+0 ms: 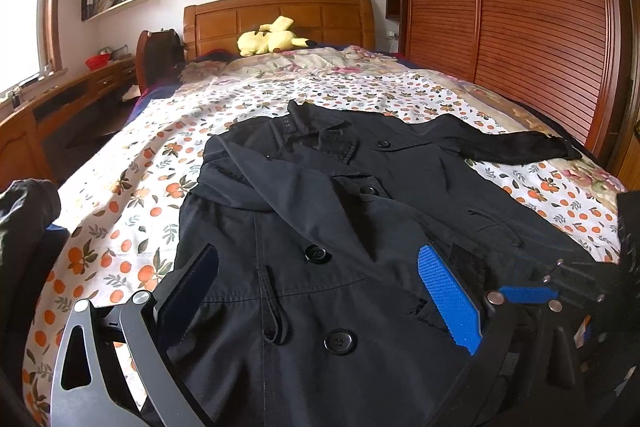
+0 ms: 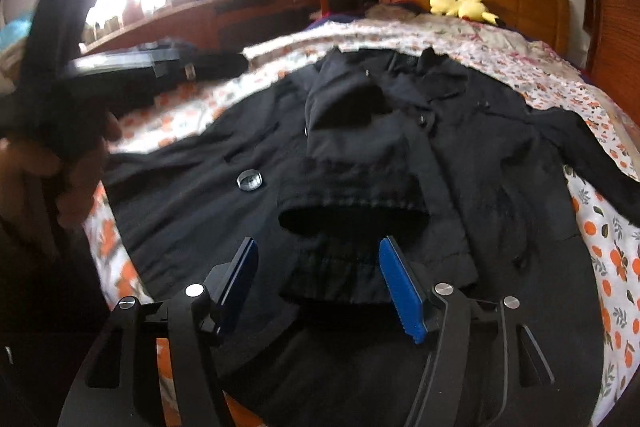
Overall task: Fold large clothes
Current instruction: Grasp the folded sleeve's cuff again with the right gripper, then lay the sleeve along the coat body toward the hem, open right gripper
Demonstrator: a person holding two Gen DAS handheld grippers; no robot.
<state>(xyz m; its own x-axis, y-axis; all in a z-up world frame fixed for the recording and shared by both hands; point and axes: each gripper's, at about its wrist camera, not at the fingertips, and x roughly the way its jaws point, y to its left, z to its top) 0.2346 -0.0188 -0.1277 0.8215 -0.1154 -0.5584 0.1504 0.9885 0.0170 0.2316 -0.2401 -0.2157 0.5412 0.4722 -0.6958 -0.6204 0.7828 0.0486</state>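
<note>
A large black buttoned coat (image 1: pixel 360 219) lies face up on the bed, collar toward the headboard. Its left sleeve is folded across the chest; its right sleeve (image 1: pixel 516 147) stretches out to the side. My left gripper (image 1: pixel 320 267) is open just above the coat's lower front, with nothing between its blue pads (image 1: pixel 448 299). In the right wrist view the coat (image 2: pixel 500 195) fills the middle, and the folded sleeve's cuff (image 2: pixel 352 215) lies in front of my right gripper (image 2: pixel 316 267), which is open and empty.
The bed has an orange-fruit printed sheet (image 1: pixel 132 187), a wooden headboard (image 1: pixel 280 19) and a yellow plush toy (image 1: pixel 272 39). A slatted wooden wardrobe (image 1: pixel 520 7) stands on the right, a desk (image 1: pixel 60 107) on the left. The other gripper and hand (image 2: pixel 72 131) show at left.
</note>
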